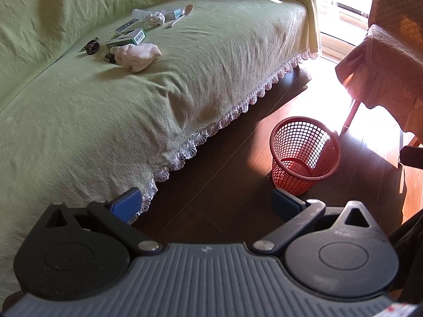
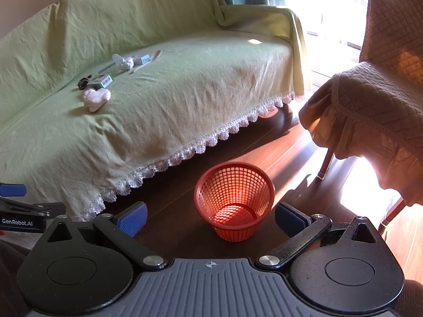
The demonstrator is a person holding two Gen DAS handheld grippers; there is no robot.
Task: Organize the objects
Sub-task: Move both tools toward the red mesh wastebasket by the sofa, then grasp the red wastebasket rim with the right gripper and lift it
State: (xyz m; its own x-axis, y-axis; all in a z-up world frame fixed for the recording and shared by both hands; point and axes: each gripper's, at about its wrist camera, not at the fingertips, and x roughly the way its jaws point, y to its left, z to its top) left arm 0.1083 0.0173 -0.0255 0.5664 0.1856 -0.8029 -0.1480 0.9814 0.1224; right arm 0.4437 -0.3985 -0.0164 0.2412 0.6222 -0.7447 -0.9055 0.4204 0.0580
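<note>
On the green cloth-covered sofa [image 2: 164, 84], toward its left, lies a cluster of small things: a dark crumpled wrapper [image 1: 91, 46], a green-and-white cardboard box [image 1: 127, 38], a wadded white cloth [image 1: 138, 55], a clear plastic bottle [image 1: 140, 13] and a pale wooden spoon [image 1: 181, 14]. Lower down, the left claw [image 1: 206, 203] and the right claw [image 2: 211, 218] both gape wide, holding nothing. On the dark wood floor [image 2: 171, 211] right of the sofa stands an upright red mesh plastic basket [image 2: 234, 200], between the right claw's fingers in its view.

Black claw [image 2: 210, 218] linkages, silver screws, blue ribbed pads [image 2: 132, 221] — "GenRobot.AI" lettering.
</note>
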